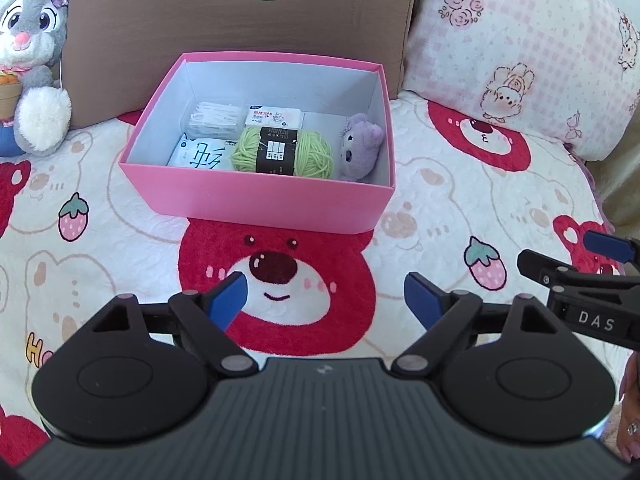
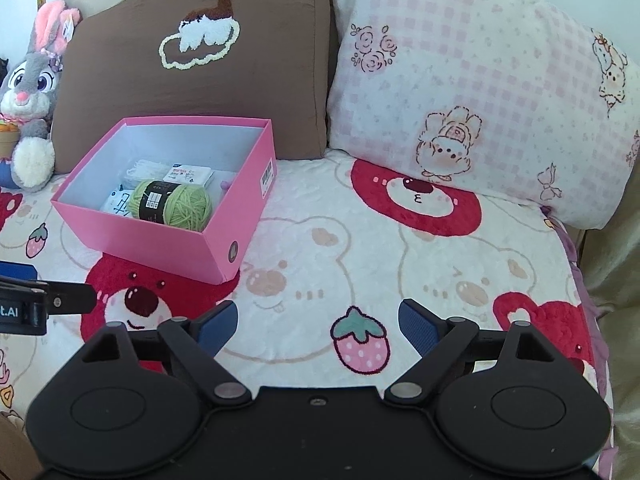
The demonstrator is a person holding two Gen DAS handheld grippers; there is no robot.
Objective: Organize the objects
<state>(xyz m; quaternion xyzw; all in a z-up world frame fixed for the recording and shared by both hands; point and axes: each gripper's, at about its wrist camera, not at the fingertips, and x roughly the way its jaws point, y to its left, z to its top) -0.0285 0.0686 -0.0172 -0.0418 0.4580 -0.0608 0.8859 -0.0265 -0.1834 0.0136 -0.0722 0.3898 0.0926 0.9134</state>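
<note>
Broadly, the bed's bear-print blanket (image 1: 440,208) fills the scene, with a brown cushion (image 1: 160,40) and a pink checked pillow (image 1: 520,60) propped along its far edge. A pink box (image 1: 256,204) sits on the blanket against the cushion, left of centre in the right wrist view. Inside it lie a green yarn ball (image 1: 282,151), a purple plush toy (image 1: 360,148) at the right wall, and flat white packets (image 1: 200,156) toward the left and far side. Both claws hover near the front of the blanket, apart from the box: the left claw (image 1: 326,300) and the right claw (image 2: 318,322) each stand spread wide with nothing between the pads. Nothing loose shows outside the box, so sorting looks nearly finished. One risk I see: the soft blanket gives, so a nudge from either claw could tip or slide the box.
</note>
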